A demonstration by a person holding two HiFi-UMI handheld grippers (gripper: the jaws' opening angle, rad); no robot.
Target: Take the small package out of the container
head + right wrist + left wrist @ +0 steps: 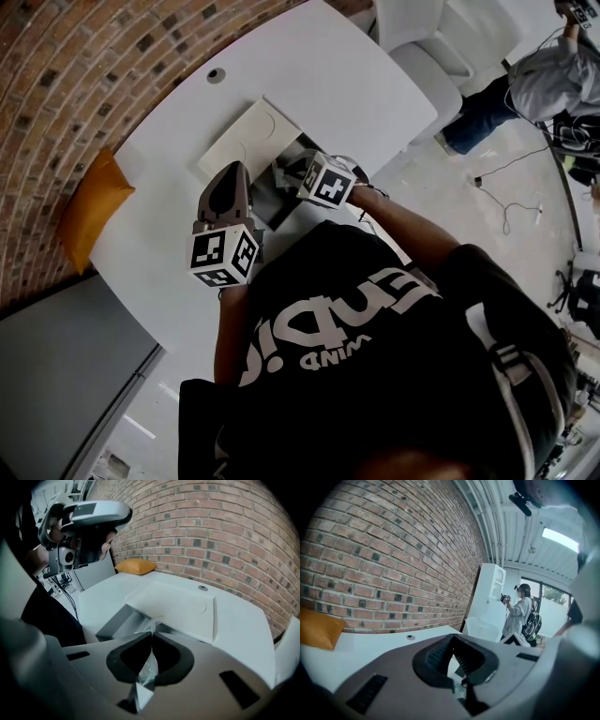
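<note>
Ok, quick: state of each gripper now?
Left gripper: open, nothing between its jaws.
Right gripper: shut on the small clear package.

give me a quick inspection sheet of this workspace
surface: white table, mostly bare
job's things: grey container open, white lid flat beside it; clear small package pinched at its opening
clutter: orange cushion by the table's edge, against the wall
grippers: right hand-held gripper shut on the small package; left hand-held gripper open, nothing between its jaws, raised off the table
cables: black cables hang beside the table
surroundings: brick wall; another person standing across the room
</note>
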